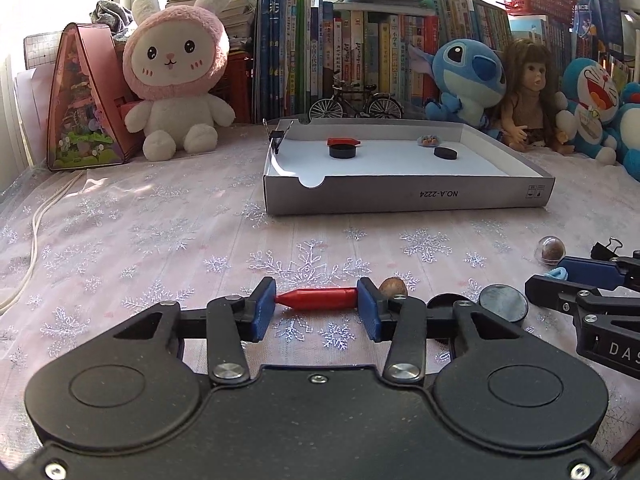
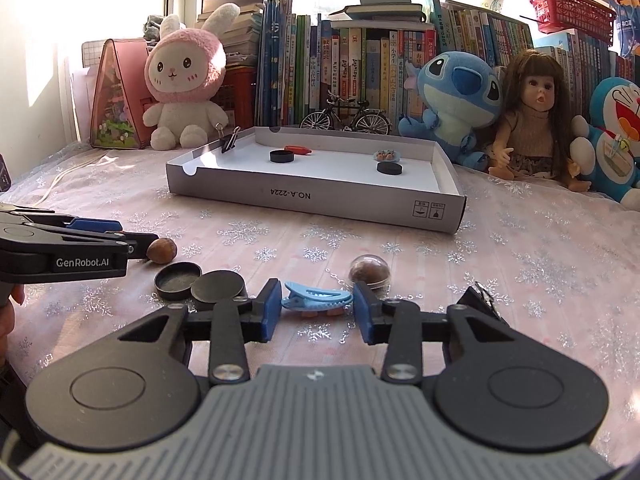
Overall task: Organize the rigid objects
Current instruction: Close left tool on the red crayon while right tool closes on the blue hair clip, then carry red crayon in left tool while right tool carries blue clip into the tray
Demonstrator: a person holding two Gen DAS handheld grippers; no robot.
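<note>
Your left gripper (image 1: 316,300) clamps the red peg (image 1: 316,298) — nut (image 1: 393,287) half hidden; your right gripper (image 2: 313,305) pinches the blue hair clip (image 2: 316,298) — binder clip (image 2: 478,300) partly hidden.

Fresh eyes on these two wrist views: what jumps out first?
Each gripper has a small object between its blue pads: the left gripper spans a red pointed cylinder, and the right gripper spans a light blue hair clip, both low on the snowflake cloth. Behind them sits the shallow white box, already holding a few small items, with plush toys and books along the back.
</note>
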